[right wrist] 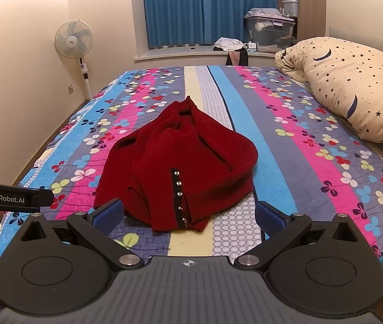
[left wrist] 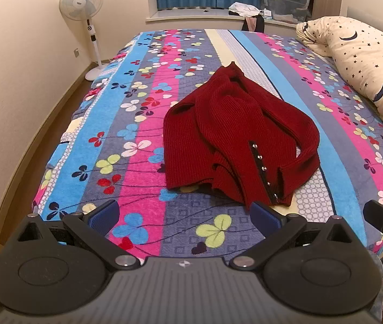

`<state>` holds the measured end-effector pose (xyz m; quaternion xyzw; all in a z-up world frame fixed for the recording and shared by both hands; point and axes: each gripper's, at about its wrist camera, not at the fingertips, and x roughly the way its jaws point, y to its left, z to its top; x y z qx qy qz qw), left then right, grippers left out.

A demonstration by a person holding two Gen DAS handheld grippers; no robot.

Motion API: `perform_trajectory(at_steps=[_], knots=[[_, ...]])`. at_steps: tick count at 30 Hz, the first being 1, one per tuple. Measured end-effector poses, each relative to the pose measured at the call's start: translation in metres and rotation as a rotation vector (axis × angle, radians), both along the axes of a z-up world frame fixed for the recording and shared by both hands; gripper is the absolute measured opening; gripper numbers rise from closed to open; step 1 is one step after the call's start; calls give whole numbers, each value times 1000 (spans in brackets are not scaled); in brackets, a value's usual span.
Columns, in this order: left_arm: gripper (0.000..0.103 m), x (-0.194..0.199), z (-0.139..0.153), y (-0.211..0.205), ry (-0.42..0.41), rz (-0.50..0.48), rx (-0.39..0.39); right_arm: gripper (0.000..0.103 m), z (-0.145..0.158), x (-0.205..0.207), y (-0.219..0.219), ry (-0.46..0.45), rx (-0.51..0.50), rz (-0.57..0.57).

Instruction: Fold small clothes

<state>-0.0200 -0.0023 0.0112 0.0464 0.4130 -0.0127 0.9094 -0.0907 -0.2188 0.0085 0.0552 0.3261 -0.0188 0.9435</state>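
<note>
Red knit cardigan (left wrist: 234, 135) lies in a rumpled heap on the bed (left wrist: 142, 140), roughly mid-width, near the front edge, sitting across the pink, grey and pale yellow stripes of the clover-print blanket. Not flat: body bunched, one sleeve draped across the right side and curling back toward the hem, neckline pointing away toward the window end. Dark button placket with a row of small metal studs runs down the near front, ending at the hem closest to both cameras. Left gripper (left wrist: 184, 213) hovers over the blanket just short of the hem, jaws wide, nothing between the blue pads; its right pad's tip looks close to or overlapping the placket corner, contact can't be confirmed from the left wrist view. Right gripper (right wrist: 188, 214) likewise spread wide and empty, framing the cardigan's near edge; its left pad overlaps the hem in view, touching or not I can't tell. Right wrist view shows a black bar marked GenRobot.AI at its left edge, left wrist view shows a black part at its right edge, so the two units sit side by side. Star-and-moon pillow (right wrist: 353, 86) lies along the right side of the bed, well apart from the cardigan. Standing fan (left wrist: 82, 2) on the floor at the far left by the wall. Blue curtains (right wrist: 204, 8) over the window ledge, loose clothes on the ledge, clear storage bin (right wrist: 269, 32) beside them
</note>
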Motion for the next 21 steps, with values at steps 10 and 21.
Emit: perform_trajectory(at_steps=[10,21], knots=[[103,0,0,0,0,2,0,102,-1,-1,1,2,6,-3],[103,1,-2,-2,1,0,5,102,-2,-1,0,3,8,-2]])
